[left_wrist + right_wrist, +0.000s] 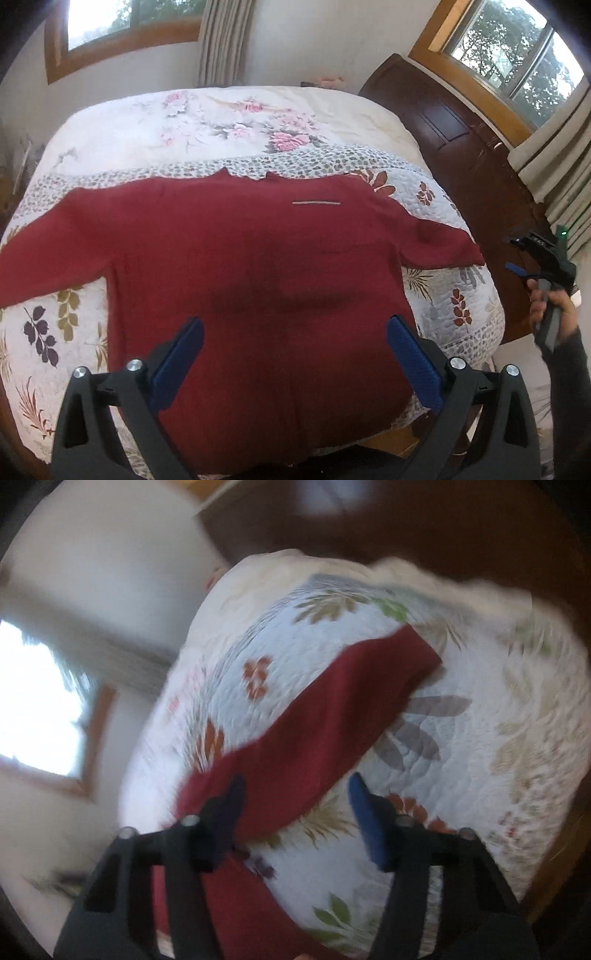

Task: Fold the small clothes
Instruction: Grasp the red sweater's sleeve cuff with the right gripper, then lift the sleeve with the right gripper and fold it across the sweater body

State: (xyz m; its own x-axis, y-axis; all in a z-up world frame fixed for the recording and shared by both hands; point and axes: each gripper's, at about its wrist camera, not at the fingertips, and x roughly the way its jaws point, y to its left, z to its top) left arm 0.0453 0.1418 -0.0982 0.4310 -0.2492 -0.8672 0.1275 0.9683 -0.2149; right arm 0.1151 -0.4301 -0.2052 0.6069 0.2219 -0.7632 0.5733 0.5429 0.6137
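Dark red knit, long-sleeved: the sweater (255,258) lies flat and spread on the quilted bedspread (66,317), sleeves out to both sides, neckline at the far end, hem toward the camera. A short pale stripe (316,202) marks the chest, right of centre. A darker patch, possibly shadow, sits mid-body.

Left gripper (295,332): jaws spread wide, blue pads (413,358) on either side of the lower body of the sweater, hovering above it; nothing between them.

Left wrist view only: whole garment, floral pillow end of the bed beyond it, dark wooden headboard (436,118) to the right, two windows, curtains. Far right, past the bed edge, the right gripper (517,258) held in a hand (554,310), dark sleeve below; from here its jaw spacing cannot be read.

Right wrist view only, heavily motion-blurred: right gripper (295,794) with jaws apart, empty. One red sleeve (332,709) runs diagonally ahead of it, its cuff at the far upper right; the left pad overlaps the sleeve's near part, contact unclear. More red fabric shows low, beneath the left finger. Leaf-print quilt surrounds.
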